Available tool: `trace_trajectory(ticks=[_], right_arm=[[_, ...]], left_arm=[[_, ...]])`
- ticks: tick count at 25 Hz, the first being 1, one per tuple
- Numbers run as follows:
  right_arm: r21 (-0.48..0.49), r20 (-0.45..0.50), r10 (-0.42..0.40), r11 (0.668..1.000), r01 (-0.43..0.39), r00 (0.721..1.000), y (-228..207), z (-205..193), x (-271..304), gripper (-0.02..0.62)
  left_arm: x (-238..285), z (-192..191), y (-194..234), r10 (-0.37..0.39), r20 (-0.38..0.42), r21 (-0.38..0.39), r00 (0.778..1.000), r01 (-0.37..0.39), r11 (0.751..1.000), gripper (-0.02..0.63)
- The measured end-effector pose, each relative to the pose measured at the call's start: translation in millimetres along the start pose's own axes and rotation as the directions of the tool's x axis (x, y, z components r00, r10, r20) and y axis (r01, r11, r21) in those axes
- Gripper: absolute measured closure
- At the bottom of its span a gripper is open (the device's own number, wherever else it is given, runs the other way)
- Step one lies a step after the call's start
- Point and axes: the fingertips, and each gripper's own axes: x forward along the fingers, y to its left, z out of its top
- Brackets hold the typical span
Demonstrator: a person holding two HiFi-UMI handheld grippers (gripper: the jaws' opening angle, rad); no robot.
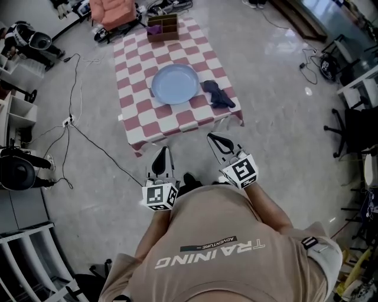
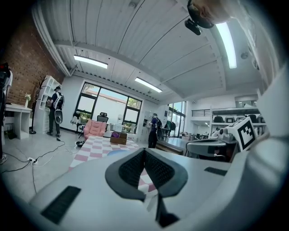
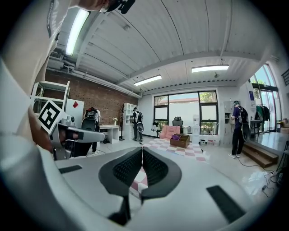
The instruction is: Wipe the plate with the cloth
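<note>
A light blue plate (image 1: 174, 84) lies in the middle of a red-and-white checked table (image 1: 134, 100) ahead of me. A crumpled dark blue cloth (image 1: 218, 94) sits to the plate's right, apart from it. My left gripper (image 1: 162, 151) and right gripper (image 1: 211, 137) hover over the floor just short of the table's near edge. Both point at the table, shut and empty. In the left gripper view the pads (image 2: 144, 151) meet, with the plate (image 2: 118, 152) low behind them. The right gripper view shows the jaws closed at the tips (image 3: 142, 149).
A brown divided box (image 1: 163, 28) with something purple in it stands at the table's far end. A pink chair (image 1: 112, 12) is beyond it. Cables (image 1: 74, 112) run over the floor at left, and office chairs (image 1: 354, 133) stand at right. People (image 3: 237, 128) stand in the room.
</note>
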Motion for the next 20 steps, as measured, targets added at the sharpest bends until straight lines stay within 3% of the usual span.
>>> trace_trajectory(ticks=[4,10,20], right_arm=[[0.004,0.01,-0.036,0.999,0.036,0.999,-1,6,28,0.577],[0.016,-0.011,-0.082,0.996,0.082,0.997,0,6,57,0.577],[0.026,-0.02,-0.072,0.997,0.073,0.997,-20,13,97,0.577]], left_arm=[[19,3,14,-0.065,-0.015,0.061,0.998,0.066,0.996,0.591],[43,3,41,-0.128,-0.039,0.045,0.991,0.13,0.991,0.591],[81,5,68,-0.134,-0.068,-0.001,0.989,0.135,0.991,0.591]])
